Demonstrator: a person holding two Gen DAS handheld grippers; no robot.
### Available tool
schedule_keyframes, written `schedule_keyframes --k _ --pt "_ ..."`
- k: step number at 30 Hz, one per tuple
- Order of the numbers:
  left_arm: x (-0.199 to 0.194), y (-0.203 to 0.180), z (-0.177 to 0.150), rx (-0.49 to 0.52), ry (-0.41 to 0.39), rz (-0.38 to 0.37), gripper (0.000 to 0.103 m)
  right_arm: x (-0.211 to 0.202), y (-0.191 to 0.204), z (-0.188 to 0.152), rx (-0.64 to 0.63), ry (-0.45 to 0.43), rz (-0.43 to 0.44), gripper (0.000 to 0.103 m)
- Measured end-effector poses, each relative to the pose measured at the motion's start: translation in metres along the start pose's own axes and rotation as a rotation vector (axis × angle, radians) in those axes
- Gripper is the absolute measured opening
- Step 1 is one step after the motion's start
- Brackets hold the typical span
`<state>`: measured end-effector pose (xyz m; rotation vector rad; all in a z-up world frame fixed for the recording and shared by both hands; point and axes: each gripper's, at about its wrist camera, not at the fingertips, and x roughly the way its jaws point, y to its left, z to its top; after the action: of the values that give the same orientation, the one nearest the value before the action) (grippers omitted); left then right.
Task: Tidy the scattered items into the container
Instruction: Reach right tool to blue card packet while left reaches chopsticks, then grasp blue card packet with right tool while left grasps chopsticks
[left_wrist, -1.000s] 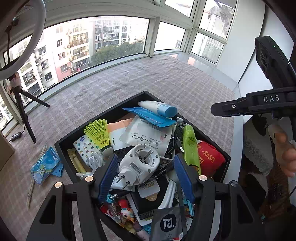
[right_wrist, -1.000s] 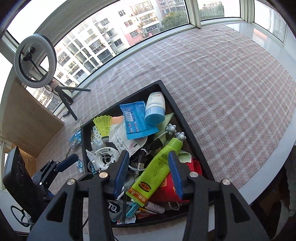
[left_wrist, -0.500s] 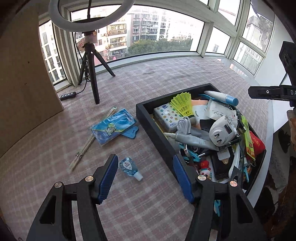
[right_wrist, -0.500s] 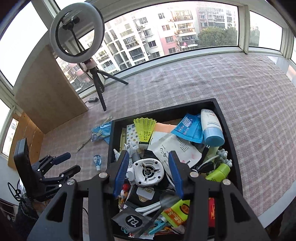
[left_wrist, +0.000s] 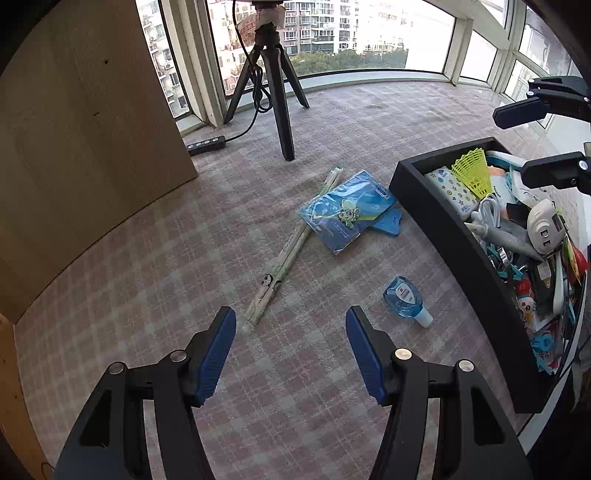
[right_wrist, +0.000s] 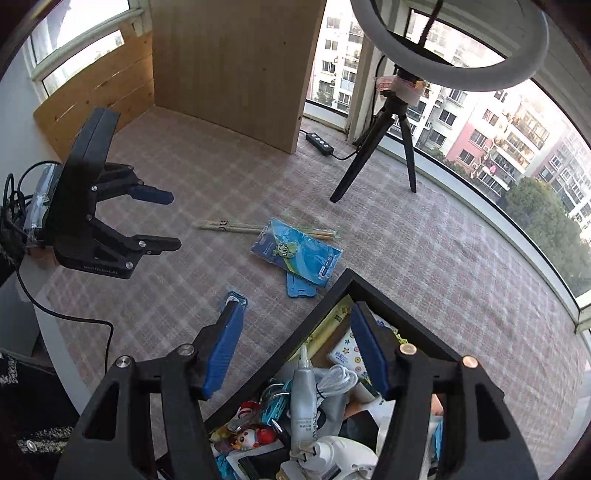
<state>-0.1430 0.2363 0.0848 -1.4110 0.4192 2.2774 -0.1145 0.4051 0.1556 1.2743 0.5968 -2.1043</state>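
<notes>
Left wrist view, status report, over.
Left hand-held gripper open, empty; right open over black container. Blue bottle, chopsticks, blue card packet on cloth, nothing blocking.

1 bin (left_wrist: 436, 221), 1 bottle (left_wrist: 405, 300), 1 chopstick pack (left_wrist: 284, 254), 1 tripod (left_wrist: 273, 74)

Site: home sunroom | Evidence: bay windows (left_wrist: 369, 37) facing apartment blocks; plaid cloth (left_wrist: 147, 295); ring-light tripod (right_wrist: 373, 155)
</notes>
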Motion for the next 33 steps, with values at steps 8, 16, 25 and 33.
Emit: schedule_keyframes --k 8,16,25,33 --pt "0.053 0.004 0.025 0.031 0.076 -0.047 0.056 0.079 0.014 0.033 -0.272 0.101 0.049 0.061" --pt "0.085 0.004 0.042 0.079 0.108 -0.069 0.05 0.136 0.011 0.049 -0.41 0.197 0.118 0.061" --pt "0.078 0.021 0.042 0.064 0.119 -0.051 0.023 0.168 0.017 0.054 -0.506 0.229 0.1 0.062" --pt "0.072 0.02 0.041 0.04 0.132 -0.015 0.016 0.179 -0.001 0.066 -0.303 0.237 0.171 0.056"
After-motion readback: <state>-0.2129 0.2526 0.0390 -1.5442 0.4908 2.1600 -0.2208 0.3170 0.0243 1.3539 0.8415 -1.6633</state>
